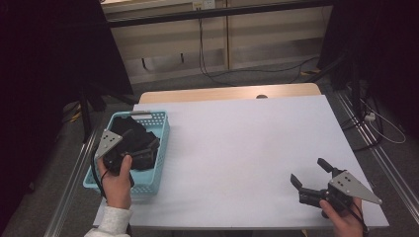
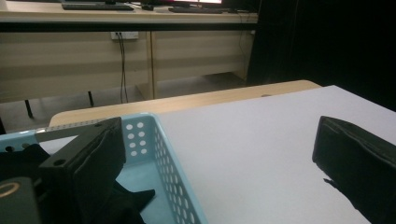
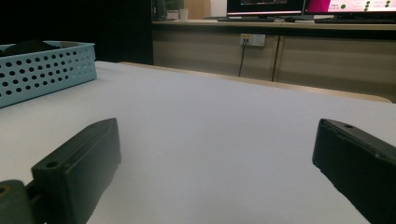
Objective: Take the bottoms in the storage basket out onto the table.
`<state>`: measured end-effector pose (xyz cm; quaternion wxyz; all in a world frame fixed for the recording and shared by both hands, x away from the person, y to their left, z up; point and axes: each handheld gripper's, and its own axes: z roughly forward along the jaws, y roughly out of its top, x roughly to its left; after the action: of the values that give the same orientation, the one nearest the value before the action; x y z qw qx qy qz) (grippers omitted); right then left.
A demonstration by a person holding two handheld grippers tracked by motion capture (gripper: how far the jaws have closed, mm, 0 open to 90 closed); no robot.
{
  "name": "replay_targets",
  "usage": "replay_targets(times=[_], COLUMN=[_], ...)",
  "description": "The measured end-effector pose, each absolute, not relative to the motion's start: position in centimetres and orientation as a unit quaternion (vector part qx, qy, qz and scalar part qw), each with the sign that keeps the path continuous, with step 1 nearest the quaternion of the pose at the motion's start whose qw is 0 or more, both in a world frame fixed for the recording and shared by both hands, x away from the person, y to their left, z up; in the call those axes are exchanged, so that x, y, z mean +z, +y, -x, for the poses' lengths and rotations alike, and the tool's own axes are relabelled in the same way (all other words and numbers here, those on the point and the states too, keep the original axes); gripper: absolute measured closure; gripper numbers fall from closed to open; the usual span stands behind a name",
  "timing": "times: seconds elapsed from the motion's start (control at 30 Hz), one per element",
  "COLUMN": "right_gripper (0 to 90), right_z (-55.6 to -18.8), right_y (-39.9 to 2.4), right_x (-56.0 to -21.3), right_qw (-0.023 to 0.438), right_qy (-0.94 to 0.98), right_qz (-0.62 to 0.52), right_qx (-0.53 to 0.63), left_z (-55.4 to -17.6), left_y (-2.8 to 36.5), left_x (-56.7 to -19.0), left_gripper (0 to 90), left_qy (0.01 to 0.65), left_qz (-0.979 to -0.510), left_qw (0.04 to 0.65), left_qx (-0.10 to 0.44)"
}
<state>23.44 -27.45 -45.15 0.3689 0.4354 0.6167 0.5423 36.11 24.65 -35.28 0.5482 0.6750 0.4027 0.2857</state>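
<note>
Under left gripper [image 1: 141,143]: basket [image 1: 160,148] (black cloth [image 1: 136,129])

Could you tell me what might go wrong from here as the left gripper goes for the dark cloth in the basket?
The left gripper, jaws open, straddles the blue basket wall, so closing might pinch the rim instead of the dark cloth. The light basket sits at the table edge and could tip or slide off. The right gripper is open and far away, unable to steady it.
</note>
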Motion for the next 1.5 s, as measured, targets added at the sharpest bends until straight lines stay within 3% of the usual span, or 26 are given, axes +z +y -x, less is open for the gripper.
replay_targets(times=[0.87, 1.5], right_gripper=[0.4, 0.4], right_z=[-23.4, -23.4], right_y=[-27.4, -27.5], right_x=[-45.2, -45.2], right_qw=[0.367, 0.367], right_qy=[0.619, 0.619], right_qz=[-0.432, -0.432], right_qx=[0.543, 0.544], left_z=[-40.6, -44.8], left_y=[25.2, 27.7], left_x=[-35.9, -39.1], left_gripper=[3.0, 3.5], left_qy=[0.446, 0.582], left_qz=[-0.674, -0.641], left_qw=[0.511, 0.410], left_qx=[0.293, 0.287])
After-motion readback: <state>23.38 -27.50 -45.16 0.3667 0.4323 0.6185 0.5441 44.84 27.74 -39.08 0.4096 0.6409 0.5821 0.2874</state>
